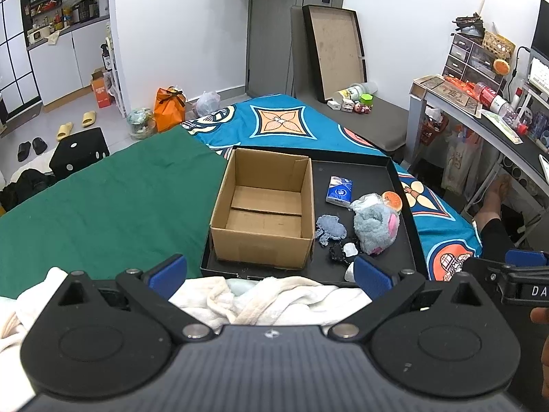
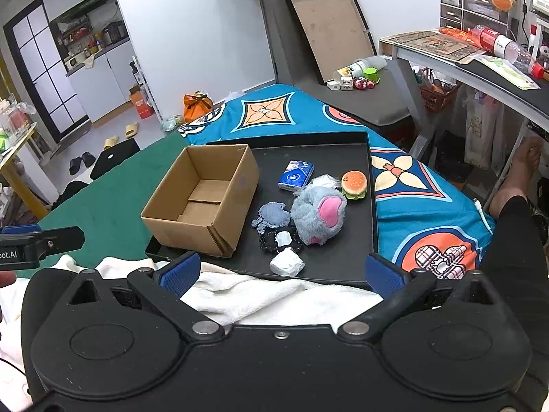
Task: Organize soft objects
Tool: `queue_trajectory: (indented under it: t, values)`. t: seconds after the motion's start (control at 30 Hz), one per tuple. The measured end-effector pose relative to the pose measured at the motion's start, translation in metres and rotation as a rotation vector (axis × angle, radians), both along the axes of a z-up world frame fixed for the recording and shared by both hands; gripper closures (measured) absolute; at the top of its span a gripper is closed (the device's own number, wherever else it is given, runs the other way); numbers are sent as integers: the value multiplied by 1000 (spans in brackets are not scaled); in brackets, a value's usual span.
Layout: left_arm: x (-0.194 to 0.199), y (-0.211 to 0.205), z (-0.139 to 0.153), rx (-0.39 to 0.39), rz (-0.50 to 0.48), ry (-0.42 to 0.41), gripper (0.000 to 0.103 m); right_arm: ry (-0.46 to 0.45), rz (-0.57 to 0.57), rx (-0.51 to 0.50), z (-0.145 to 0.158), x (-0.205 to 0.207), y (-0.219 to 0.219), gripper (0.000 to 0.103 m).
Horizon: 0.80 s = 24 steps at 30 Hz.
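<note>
An open, empty cardboard box (image 1: 264, 209) (image 2: 202, 202) stands at the left of a black tray (image 1: 401, 185) (image 2: 343, 261) on the bed. Right of it lie a grey-and-pink plush toy (image 1: 375, 228) (image 2: 317, 214), a blue tissue pack (image 1: 339, 190) (image 2: 296, 175), a burger toy (image 2: 354, 184), a grey-blue cloth scrap (image 1: 330, 228) (image 2: 272, 216), a black scrunchie (image 2: 274, 240) and a white wad (image 2: 286, 264). My left gripper (image 1: 271, 271) and right gripper (image 2: 283, 271) are both open and empty, near the tray's front edge, above a white fleece blanket (image 1: 274, 298) (image 2: 260, 295).
The tray rests on a blue patterned sheet (image 1: 284, 123) (image 2: 429, 206) beside a green cover (image 1: 109, 199). A desk (image 1: 480, 110) and a person's leg (image 2: 514, 192) stand at the right. A tray lid (image 1: 333, 51) leans on the far wall.
</note>
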<state>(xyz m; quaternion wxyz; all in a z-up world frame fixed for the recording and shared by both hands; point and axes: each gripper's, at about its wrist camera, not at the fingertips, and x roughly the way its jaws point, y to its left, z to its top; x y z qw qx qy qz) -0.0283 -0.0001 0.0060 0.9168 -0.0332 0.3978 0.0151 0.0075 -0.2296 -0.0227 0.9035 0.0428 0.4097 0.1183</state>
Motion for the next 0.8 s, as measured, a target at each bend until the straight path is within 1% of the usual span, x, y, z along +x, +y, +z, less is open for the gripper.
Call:
queue_trajectory:
  t: [0.5, 0.8]
  values:
    - [15, 7, -4, -10, 14, 16, 0, 24, 6, -15, -9, 13, 2, 0]
    - [33, 8, -19, -3, 28, 51, 0, 53, 11, -7, -24, 29, -4, 0]
